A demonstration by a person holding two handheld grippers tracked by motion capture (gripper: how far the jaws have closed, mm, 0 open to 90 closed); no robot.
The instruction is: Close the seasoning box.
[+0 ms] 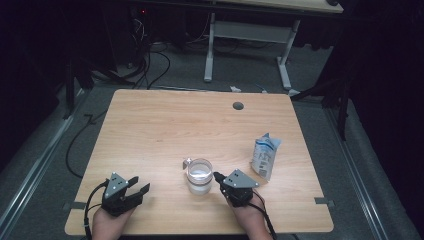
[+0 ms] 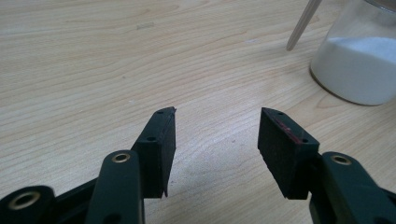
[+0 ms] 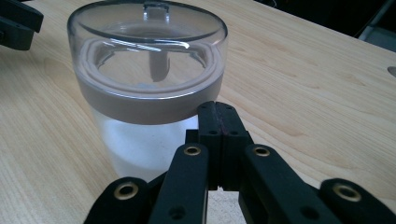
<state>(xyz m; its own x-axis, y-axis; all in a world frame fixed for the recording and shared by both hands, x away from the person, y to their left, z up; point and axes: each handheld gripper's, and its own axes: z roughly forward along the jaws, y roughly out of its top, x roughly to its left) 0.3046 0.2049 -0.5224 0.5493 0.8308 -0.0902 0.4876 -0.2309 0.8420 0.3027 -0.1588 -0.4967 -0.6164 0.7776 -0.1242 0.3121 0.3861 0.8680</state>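
The right gripper (image 3: 218, 109) has its jaws pressed together, empty, just beside the lidded jar (image 3: 147, 88). The left gripper (image 2: 215, 135) is spread wide over the bare table (image 2: 93, 60).

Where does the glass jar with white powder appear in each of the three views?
High view: the jar stands at lower centre, just left of the right tool.
Left gripper view: top right corner, cut by the frame.
Right gripper view: upper left, directly behind the shut jaws.
Shared landmark: the wooden table.
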